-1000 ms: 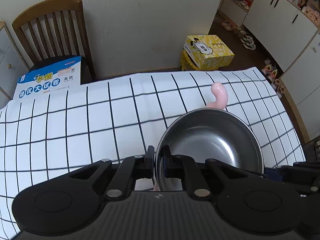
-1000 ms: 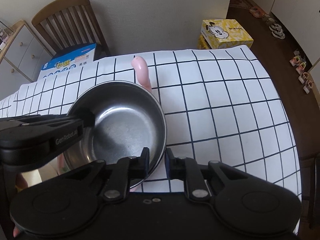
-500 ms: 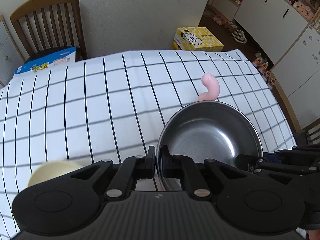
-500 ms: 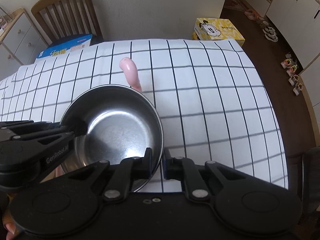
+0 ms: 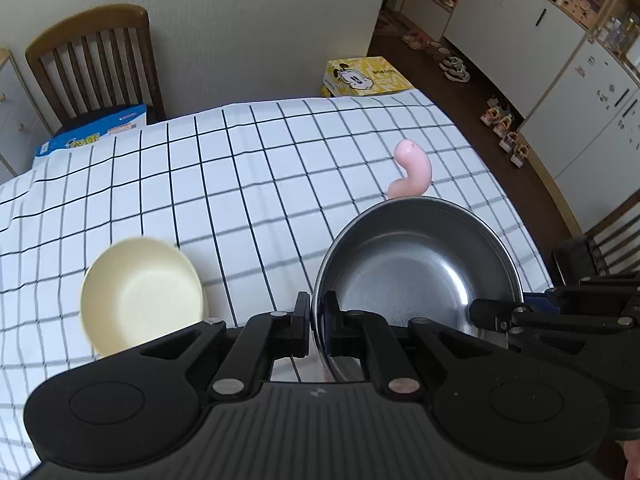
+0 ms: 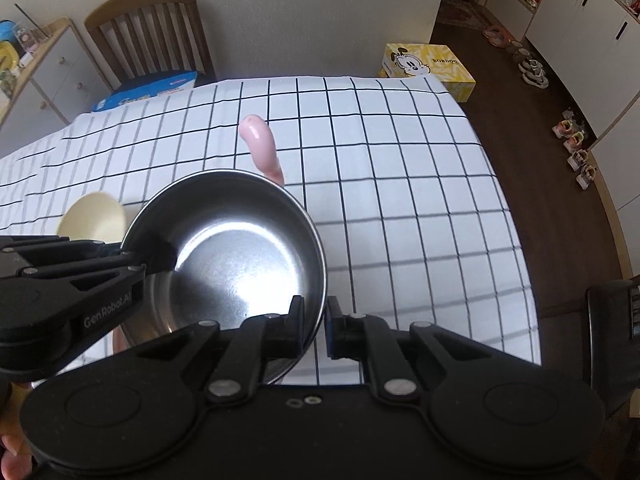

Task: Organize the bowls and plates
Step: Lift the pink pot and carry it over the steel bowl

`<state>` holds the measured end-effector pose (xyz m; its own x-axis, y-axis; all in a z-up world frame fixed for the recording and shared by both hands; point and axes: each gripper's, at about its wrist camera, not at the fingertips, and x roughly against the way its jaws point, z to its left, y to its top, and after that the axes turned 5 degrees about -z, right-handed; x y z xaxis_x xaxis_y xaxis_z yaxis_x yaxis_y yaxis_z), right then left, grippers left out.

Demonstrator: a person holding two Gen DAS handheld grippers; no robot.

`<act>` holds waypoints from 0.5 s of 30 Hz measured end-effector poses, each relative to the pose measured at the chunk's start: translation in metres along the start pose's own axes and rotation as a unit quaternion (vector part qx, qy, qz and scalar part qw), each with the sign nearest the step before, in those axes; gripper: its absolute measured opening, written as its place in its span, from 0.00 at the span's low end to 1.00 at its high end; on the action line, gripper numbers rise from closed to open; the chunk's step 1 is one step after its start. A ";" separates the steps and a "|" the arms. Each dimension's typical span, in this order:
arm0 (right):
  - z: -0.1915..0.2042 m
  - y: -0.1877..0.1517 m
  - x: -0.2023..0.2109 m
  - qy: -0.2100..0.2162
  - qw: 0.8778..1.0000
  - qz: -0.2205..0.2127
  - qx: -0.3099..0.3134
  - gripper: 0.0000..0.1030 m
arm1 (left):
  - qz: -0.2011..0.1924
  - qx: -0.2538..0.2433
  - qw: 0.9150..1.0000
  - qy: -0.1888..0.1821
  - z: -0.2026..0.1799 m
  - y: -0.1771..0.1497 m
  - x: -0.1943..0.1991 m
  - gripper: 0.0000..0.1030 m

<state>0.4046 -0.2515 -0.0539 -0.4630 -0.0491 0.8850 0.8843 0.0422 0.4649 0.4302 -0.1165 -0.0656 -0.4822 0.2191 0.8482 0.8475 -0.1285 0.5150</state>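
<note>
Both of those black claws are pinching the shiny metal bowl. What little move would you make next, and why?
Probably carry the steel bowl leftward, over the cream bowl, ready to nest them. The left gripper and right gripper each clamp its rim on opposite sides, holding it above the checked tablecloth. The cream bowl sits alone to the left and looks smaller, so the order of stacking is uncertain.

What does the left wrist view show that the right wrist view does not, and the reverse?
Only the left wrist view shows the cream bowl whole, standing apart from the steel bowl.

Only the right wrist view shows the wooden cabinet beside the chair, and the "GenRobot" lettering on the left gripper.

Both show the steel bowl clamped at its rim by both the left gripper and the right gripper, the pink curved object, the checked tablecloth and the yellow box.
</note>
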 end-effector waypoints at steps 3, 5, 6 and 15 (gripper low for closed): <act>-0.006 -0.016 0.023 0.004 1.000 -0.004 0.007 0.09 | -0.002 -0.004 1.000 0.006 -0.017 -0.016 0.025 0.05; -0.011 -0.027 0.037 0.010 1.000 -0.008 0.013 0.08 | -0.001 -0.002 1.000 0.011 -0.029 -0.028 0.040 0.05; -0.014 -0.034 0.045 0.015 1.000 -0.010 0.016 0.08 | 0.000 0.000 1.000 0.012 -0.034 -0.034 0.046 0.05; -0.042 -0.099 0.100 0.042 0.998 -0.013 0.047 0.07 | 0.011 -0.002 0.999 0.032 -0.093 -0.098 0.097 0.05</act>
<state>0.2735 -0.3022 -0.0122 -0.4752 -0.1343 0.8696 0.8609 0.1333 0.4910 0.2794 -0.1721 -0.0224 -0.4774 0.1541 0.8651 0.8568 -0.1370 0.4972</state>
